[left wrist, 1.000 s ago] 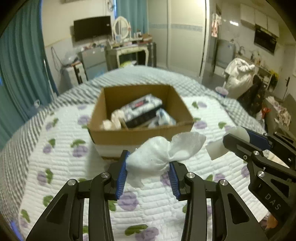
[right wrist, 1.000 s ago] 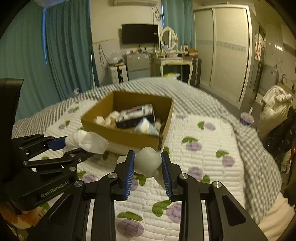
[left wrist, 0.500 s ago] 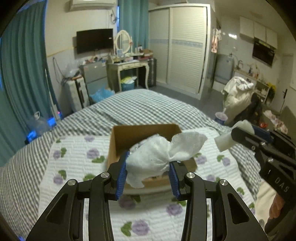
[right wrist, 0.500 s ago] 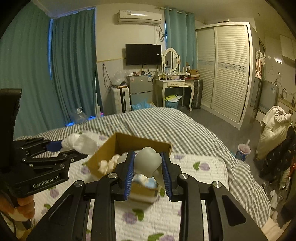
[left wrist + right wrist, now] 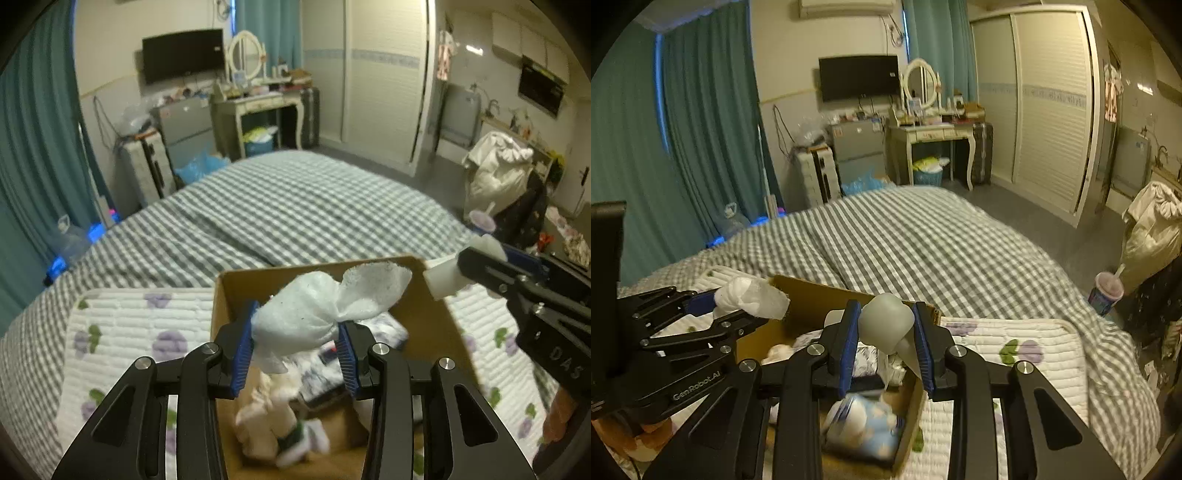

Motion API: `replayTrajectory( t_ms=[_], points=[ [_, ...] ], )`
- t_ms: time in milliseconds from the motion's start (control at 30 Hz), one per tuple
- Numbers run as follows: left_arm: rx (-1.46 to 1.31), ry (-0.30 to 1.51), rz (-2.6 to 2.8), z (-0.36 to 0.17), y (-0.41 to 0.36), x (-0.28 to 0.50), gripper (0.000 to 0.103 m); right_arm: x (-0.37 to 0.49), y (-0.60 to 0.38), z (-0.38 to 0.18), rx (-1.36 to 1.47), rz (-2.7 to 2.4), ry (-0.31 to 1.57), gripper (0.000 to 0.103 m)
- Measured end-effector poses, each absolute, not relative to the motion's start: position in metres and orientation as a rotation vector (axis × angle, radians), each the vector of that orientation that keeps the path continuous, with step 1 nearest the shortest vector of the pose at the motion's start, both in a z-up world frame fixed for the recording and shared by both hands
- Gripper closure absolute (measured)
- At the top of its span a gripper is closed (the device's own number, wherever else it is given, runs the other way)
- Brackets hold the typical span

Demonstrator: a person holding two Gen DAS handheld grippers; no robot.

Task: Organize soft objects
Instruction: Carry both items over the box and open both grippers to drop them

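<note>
The left gripper (image 5: 295, 350) is clamped on a white knotted cloth bundle (image 5: 317, 314), squeezed between its blue pads (image 5: 242, 354), with the loose flared end of the cloth sticking out past the fingertips toward the right. The bundle hangs over the open cardboard box (image 5: 221, 295), above the pale soft items (image 5: 273, 417) and the dark printed packet (image 5: 332, 373) lying inside. In the right wrist view the right gripper (image 5: 886, 345) pinches a pale rounded foam-like piece (image 5: 886, 325) between its own blue pads, held above the near right part of the same box, over a light blue soft pack (image 5: 862, 428). Each gripper shows at the edge of the other's view, side by side over the box. The box sits on a white quilt with purple flowers (image 5: 140, 325), which lies on a grey checked bedspread (image 5: 295, 206). Beyond the bed stand a dressing table with an oval mirror (image 5: 923, 110), a wall television (image 5: 858, 77) and teal curtains (image 5: 701, 129).
</note>
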State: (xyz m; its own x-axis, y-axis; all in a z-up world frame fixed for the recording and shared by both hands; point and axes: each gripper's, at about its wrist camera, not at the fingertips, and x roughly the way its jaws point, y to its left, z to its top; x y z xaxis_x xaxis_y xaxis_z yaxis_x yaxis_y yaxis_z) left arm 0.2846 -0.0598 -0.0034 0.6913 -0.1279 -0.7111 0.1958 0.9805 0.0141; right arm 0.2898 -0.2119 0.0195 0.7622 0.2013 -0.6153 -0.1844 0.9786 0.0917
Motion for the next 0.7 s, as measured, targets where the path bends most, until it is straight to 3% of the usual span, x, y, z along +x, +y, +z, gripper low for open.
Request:
replayTrajectory(
  t_ms=[200, 333, 367, 433, 700],
  points=[
    [0.147, 0.816, -0.16, -0.023, -0.062, 0.304, 0.064, 0.341, -0.205, -0.026, 0.079, 0.202, 0.758, 0.075],
    [0.151, 0.812, -0.161, -0.025, -0.059, 0.301, 0.06, 0.346, -0.205, -0.033, 0.117, 0.188, 0.752, 0.068],
    [0.151, 0.816, -0.161, -0.024, -0.058, 0.303, 0.058, 0.346, -0.205, -0.033, 0.117, 0.188, 0.752, 0.063],
    [0.16, 0.852, -0.15, -0.025, -0.059, 0.304, 0.029, 0.34, -0.208, -0.024, 0.121, 0.173, 0.734, 0.047],
    [0.176, 0.773, -0.106, 0.028, -0.064, 0.262, 0.026, 0.293, -0.219, 0.03, 0.063, 0.131, 0.655, 0.044]
  ],
)
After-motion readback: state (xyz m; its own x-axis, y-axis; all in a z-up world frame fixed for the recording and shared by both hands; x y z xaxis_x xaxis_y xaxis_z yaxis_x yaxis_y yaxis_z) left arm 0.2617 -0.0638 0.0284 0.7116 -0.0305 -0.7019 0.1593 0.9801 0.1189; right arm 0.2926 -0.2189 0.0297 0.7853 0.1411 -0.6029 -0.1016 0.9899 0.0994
